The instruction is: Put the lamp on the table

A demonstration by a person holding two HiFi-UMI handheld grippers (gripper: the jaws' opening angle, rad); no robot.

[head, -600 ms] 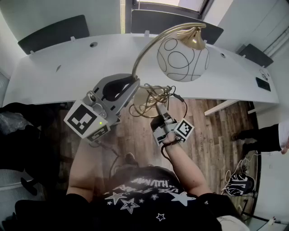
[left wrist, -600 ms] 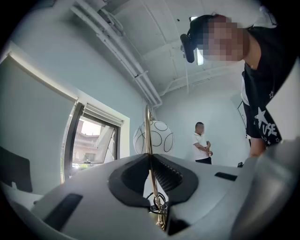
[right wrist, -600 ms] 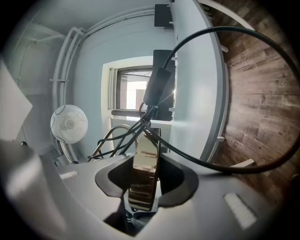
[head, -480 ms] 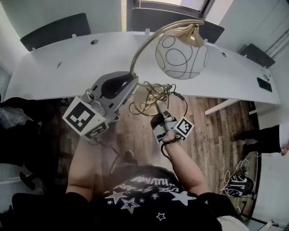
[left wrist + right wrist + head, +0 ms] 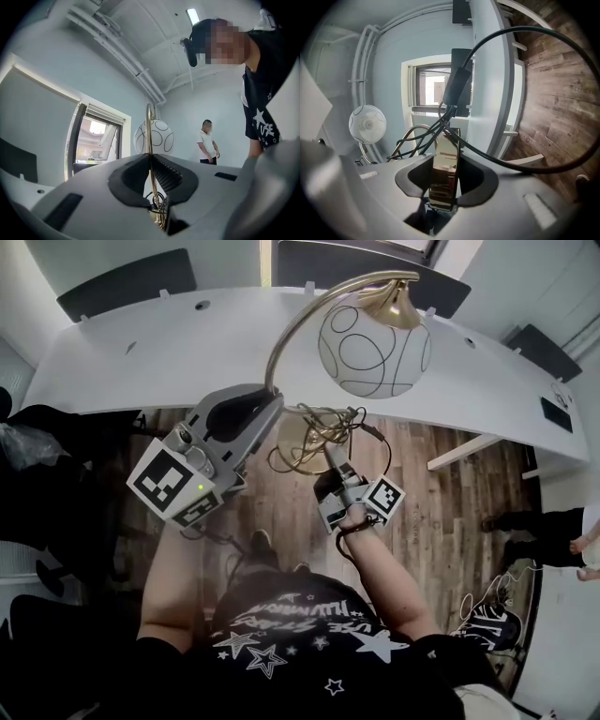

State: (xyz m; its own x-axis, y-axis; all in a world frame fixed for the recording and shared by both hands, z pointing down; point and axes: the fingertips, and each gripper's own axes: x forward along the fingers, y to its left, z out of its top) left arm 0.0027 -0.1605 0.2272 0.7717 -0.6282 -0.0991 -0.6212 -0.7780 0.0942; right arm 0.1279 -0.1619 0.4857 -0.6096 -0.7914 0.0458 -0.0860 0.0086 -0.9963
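The lamp hangs in the air in front of the white table (image 5: pixel 159 357), over the wooden floor. It has a curved brass stem (image 5: pixel 286 338), a white globe shade with black line loops (image 5: pixel 375 338) and a round brass base (image 5: pixel 302 439) wrapped in black cord. My left gripper (image 5: pixel 267 409) is shut on the stem (image 5: pixel 149 136) low down, near the base. My right gripper (image 5: pixel 333 463) is shut on the rim of the brass base (image 5: pixel 444 173). The cord (image 5: pixel 497 157) loops loosely past the right jaws. The globe (image 5: pixel 158 137) shows beyond the left jaws.
Dark chairs (image 5: pixel 127 282) stand behind the table. A small dark device (image 5: pixel 555 414) lies on its right end. A person (image 5: pixel 553 521) stands at the right on the floor, near a bag (image 5: pixel 487 624). Another person in a white shirt (image 5: pixel 206 143) stands in the room.
The lamp and both grippers have drifted slightly up and toward the table. Both grips are unchanged.
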